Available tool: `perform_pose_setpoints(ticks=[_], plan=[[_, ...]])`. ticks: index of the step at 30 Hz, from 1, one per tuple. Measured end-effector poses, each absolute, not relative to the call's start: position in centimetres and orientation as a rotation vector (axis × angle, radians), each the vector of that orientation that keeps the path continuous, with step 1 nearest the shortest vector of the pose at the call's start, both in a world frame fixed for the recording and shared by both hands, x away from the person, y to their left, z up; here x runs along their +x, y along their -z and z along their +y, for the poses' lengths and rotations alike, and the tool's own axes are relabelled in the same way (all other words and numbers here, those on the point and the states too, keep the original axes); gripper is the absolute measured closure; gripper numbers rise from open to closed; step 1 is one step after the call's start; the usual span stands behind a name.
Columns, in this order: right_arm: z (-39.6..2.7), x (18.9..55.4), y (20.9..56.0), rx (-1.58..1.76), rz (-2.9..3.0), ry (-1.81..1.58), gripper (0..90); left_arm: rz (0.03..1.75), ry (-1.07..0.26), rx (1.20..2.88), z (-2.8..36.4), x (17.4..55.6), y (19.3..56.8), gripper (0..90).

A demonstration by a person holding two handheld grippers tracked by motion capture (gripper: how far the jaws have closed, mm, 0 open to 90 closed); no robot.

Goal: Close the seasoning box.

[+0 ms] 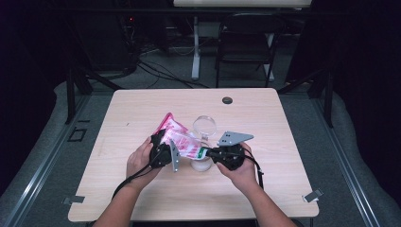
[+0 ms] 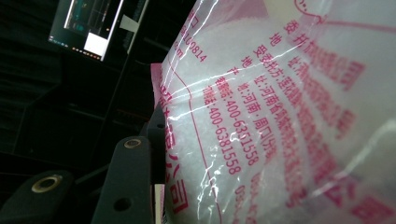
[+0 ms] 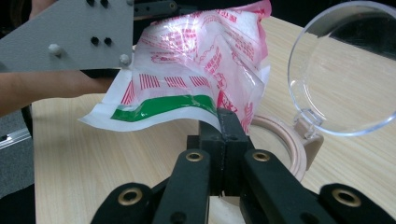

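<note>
1. The bag (image 1: pixel 182 141) of white grains hangs tilted over the open jar (image 1: pixel 202 163) near the bench's (image 1: pixel 283 189) front edge.
2. The left gripper (image 1: pixel 163 152) grasps its body; the right gripper (image 3: pixel 227 122) is clenched on its bottom seam.
3. Tipped off-centre, grains could miss the jar's mouth and spill.

One bag (image 1: pixel 182 140), one jar (image 1: pixel 202 163), two hand-held grippers, one table (image 1: pixel 142 184).
</note>
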State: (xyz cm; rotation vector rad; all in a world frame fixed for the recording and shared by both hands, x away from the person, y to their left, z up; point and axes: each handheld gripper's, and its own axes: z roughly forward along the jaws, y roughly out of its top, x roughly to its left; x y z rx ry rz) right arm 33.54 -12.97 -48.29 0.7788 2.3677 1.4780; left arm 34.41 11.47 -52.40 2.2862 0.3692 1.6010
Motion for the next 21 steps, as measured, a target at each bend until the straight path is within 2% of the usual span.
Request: perform_pose_setpoints(ticks=[13,21], plan=[[-13.2,33.7,48.8,0.804,2.372,-1.486,90.0,0.306,-1.698,2.307,11.1,34.4,51.4,58.6],[-13.2,33.9,49.1,0.825,2.385,-1.497,90.0,0.278,-1.713,2.324,11.1,34.5,51.0,58.7]])
